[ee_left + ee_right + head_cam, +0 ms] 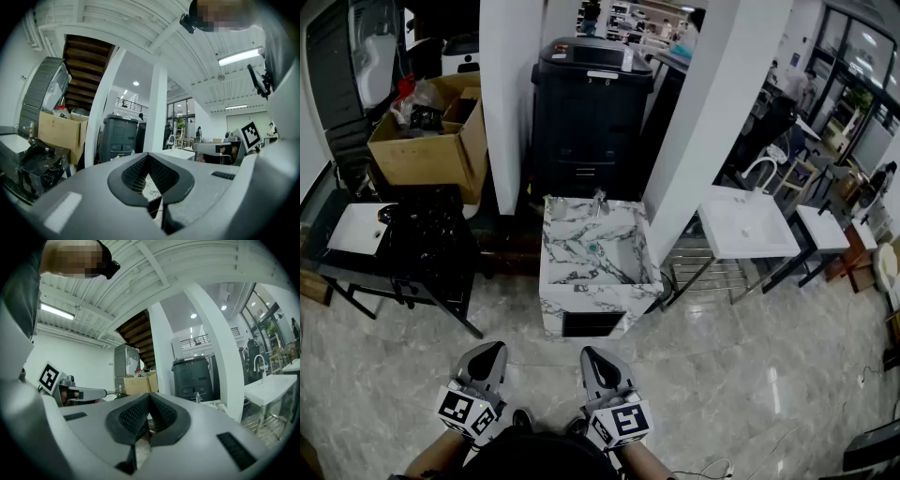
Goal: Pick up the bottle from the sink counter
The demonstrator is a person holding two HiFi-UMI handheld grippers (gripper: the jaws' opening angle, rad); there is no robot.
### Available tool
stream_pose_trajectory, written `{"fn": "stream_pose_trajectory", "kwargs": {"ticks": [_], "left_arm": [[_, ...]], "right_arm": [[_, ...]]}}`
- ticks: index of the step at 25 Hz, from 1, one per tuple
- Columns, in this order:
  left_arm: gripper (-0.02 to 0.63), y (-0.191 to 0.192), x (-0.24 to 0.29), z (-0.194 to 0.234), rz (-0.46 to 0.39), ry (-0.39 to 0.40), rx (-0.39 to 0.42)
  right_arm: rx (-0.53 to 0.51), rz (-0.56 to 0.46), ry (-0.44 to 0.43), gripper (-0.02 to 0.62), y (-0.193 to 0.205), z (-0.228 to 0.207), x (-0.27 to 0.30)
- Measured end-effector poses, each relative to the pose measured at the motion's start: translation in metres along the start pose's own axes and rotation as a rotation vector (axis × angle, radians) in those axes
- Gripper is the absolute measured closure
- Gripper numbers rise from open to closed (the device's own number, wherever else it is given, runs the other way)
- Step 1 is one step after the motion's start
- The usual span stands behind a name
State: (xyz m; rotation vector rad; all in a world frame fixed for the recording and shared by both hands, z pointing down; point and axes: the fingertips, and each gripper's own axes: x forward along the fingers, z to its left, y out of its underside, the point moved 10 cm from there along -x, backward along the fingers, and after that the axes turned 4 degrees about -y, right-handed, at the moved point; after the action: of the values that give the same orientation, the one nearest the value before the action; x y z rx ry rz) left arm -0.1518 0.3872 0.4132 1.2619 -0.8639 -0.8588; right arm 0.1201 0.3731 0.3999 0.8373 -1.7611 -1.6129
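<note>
Both clenched, empty: left tool (487, 354), right tool (598, 360), well short of marble sink counter (564, 281). No bottle surely made out; maybe upright thing (600, 201) at back rim. Likely light, smooth: grip mid-body

Sink showroom (freestanding basins (581, 298), a carton (422, 157))

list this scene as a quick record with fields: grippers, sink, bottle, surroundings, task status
left gripper: shut, nothing between jaws, held level
right gripper: shut, nothing between jaws, held level
marble sink: straight ahead, beyond both grippers, faucet at its back
bottle: cannot be made out from here
behind sink: black bin
left of sink: cardboard box
right of sink: white basin
task status: nothing picked up yet
</note>
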Motion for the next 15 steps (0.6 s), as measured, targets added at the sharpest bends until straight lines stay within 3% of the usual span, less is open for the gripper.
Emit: {"fn": "stream_pose_trajectory", "kwargs": {"ticks": [10, 15], "left_arm": [[0.612, 0.001, 0.008, -0.025, 0.007, -0.009, 0.005], [0.612, -0.010, 0.015, -0.049, -0.051, 0.022, 0.005]], "right_arm": [[0.012, -0.010, -0.030, 0.589, 0.002, -0.018, -0.014], [-0.012, -0.042, -0.064, 0.589, 0.000, -0.031, -0.025]]}}
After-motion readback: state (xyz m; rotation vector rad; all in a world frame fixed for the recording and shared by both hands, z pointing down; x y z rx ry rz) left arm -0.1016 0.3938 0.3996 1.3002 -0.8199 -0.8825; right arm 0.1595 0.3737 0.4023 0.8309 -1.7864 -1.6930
